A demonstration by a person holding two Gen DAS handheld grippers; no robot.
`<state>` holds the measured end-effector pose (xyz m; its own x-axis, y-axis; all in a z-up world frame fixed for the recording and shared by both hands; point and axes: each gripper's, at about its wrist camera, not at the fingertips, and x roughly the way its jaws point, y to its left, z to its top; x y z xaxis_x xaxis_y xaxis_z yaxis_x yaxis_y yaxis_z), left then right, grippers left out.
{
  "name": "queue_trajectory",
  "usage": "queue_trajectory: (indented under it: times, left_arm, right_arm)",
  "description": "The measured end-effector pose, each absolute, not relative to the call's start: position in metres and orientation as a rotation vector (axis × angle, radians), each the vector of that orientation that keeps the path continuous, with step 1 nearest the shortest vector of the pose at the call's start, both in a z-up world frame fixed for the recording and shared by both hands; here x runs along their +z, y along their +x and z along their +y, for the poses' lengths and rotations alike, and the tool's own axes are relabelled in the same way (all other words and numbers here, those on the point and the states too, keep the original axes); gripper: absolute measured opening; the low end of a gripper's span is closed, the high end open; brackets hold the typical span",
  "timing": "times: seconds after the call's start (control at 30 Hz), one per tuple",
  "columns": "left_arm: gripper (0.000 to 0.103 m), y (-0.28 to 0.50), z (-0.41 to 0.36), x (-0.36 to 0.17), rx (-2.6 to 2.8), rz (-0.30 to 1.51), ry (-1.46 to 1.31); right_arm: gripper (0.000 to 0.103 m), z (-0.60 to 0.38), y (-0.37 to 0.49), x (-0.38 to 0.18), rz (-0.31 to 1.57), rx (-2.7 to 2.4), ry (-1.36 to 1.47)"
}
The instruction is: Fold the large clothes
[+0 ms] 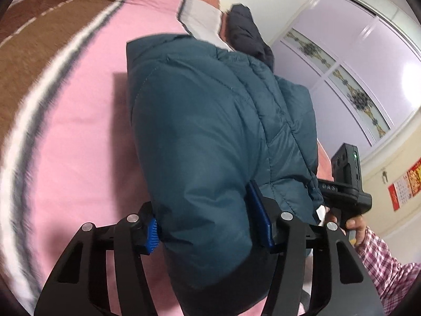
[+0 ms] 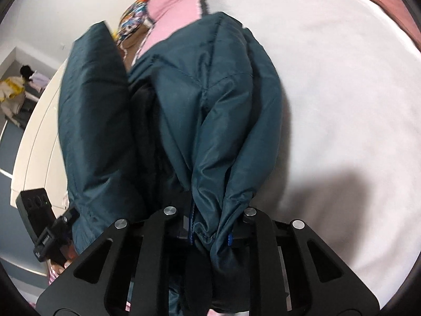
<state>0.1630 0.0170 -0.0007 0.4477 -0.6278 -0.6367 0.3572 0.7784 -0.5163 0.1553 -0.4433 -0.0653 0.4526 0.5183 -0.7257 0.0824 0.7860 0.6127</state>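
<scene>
While no writing reads clearly, left gripper [image 1: 208, 223] and right gripper [image 2: 210, 230] each clamp the teal jacket [image 1: 210, 121]

one jacket [image 1: 210, 131], two tools, one bedspread [image 1: 79, 105]

- A teal-blue quilted jacket [image 1: 210, 131] is seen between the blue ribbed pads [image 1: 152, 235] of the black left gripper [image 1: 208, 226].
- Ahead and to the left of that gripper, a pink blanket [image 1: 86, 131] is shown, banded in white, grey and brown.
- To its right, a red-and-white checked sleeve [image 1: 379, 258] is seen.
- Far ahead on the right, lilac cabinet doors [image 1: 368, 60] are trimmed with a gold-and-dark floral strip.
- The same teal fabric is gathered in the black right gripper [image 2: 210, 233], and a white sheet [image 2: 342, 105] is spread to its right.
</scene>
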Motion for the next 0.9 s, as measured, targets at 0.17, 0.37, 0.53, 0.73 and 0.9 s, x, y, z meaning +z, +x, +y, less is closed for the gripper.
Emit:
queue_trajectory:
  times: [0.17,0.37,0.53,0.73,0.9]
  left_arm:
    - [0.056,0.192,0.064,0.003,-0.537,0.900,-0.354]
    - [0.058,0.204,0.093,-0.011,-0.500,0.918,-0.425]
    - [0.067,0.198,0.088,-0.013,-0.483,0.925,-0.420]
    - [0.071,0.195,0.087,-0.002,-0.429,0.955,-0.409]
    - [0.071,0.175,0.094,0.010,-0.408,0.929,-0.378]
  right_arm:
    - [0.018,-0.399,0.187,-0.063,1.089,0.335,0.581]
    - [0.018,-0.375,0.198,-0.070,1.113,0.330,0.508]
    - [0.035,-0.384,0.212,-0.080,1.144,0.286,0.563]
    - [0.049,-0.409,0.203,-0.057,1.102,0.267,0.629]
    - [0.049,-0.413,0.183,-0.031,1.052,0.249,0.629]
